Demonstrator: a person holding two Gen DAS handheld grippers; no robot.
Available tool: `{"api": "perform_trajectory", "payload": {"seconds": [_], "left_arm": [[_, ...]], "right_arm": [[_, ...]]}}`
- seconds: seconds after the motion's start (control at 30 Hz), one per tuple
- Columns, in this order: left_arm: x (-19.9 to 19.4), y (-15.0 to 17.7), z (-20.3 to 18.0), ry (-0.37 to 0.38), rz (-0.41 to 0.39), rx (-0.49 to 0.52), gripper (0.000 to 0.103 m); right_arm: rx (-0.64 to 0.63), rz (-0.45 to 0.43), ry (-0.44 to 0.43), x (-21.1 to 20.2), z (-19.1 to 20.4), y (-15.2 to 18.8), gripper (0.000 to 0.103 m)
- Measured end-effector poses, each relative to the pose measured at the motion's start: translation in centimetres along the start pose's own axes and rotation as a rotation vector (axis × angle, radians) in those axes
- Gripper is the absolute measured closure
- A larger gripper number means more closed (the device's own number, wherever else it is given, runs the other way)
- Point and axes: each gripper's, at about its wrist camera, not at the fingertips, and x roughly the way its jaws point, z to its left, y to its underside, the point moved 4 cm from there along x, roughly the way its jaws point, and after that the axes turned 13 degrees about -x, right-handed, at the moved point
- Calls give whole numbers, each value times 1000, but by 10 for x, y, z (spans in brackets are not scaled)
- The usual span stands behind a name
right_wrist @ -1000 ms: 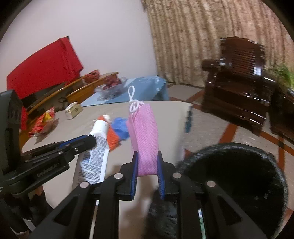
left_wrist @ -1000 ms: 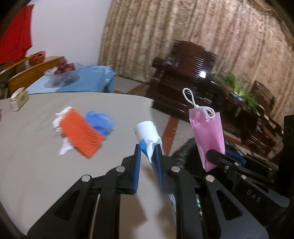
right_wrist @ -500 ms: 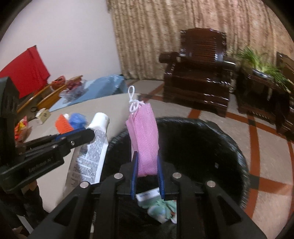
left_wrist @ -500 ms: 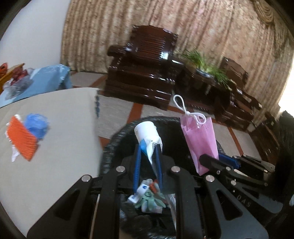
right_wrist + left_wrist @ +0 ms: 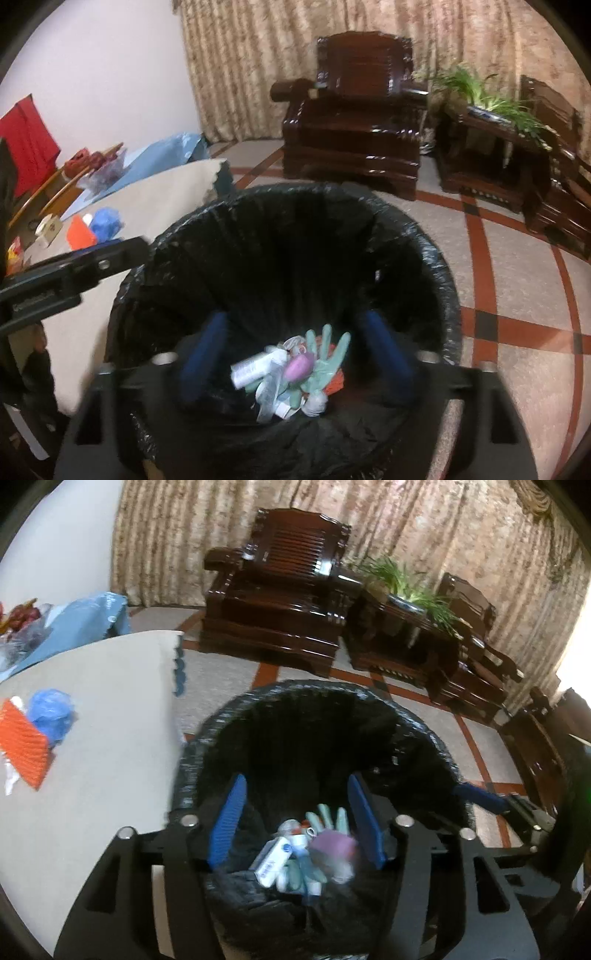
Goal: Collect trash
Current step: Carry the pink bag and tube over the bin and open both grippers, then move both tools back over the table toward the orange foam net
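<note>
Both grippers hang open and empty over a black-lined trash bin (image 5: 369, 716) (image 5: 424, 258). My left gripper (image 5: 297, 818) and my right gripper (image 5: 295, 350) have their jaws spread wide. At the bin's bottom lie the white tube (image 5: 271, 860) (image 5: 251, 369), the pink mesh bag (image 5: 332, 845) (image 5: 299, 367), a green glove (image 5: 328, 354) and other litter. On the beige table (image 5: 103, 775) to the left remain an orange mesh item (image 5: 24, 744) (image 5: 79, 234) and a crumpled blue bag (image 5: 50, 710) (image 5: 105, 221).
Dark wooden armchairs (image 5: 280, 602) (image 5: 358, 110) and a plant stand (image 5: 406, 620) stand behind the bin on a tiled floor. A blue-covered table (image 5: 159, 155) with a fruit bowl is at far left. The left gripper's arm (image 5: 74, 273) crosses the right view.
Both grippers opened over the bin. The white tube dropped from the left one and the pink mesh bag from the right one; both now lie in the bin.
</note>
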Motion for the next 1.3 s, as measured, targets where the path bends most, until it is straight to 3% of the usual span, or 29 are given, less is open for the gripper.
{"api": "perform_trajectory", "payload": {"seconds": [0.07, 0.23, 0.5, 0.8, 1.3], "left_arm": [[-11, -3, 9, -26, -32, -3, 29], [-48, -8, 39, -105, -113, -28, 14], [-102, -21, 103, -246, -226, -104, 13], [-145, -24, 192, -397, -283, -210, 13], [-148, -32, 296, -533, -289, -304, 13]], "right_arm": [[-1, -23, 0, -5, 4, -4, 6], [-13, -78, -49, -12, 22, -21, 6], [-107, -123, -142, 1, 86, -54, 6], [-207, -154, -226, 33, 166, -88, 6], [-313, -136, -333, 105, 283, -134, 6]]}}
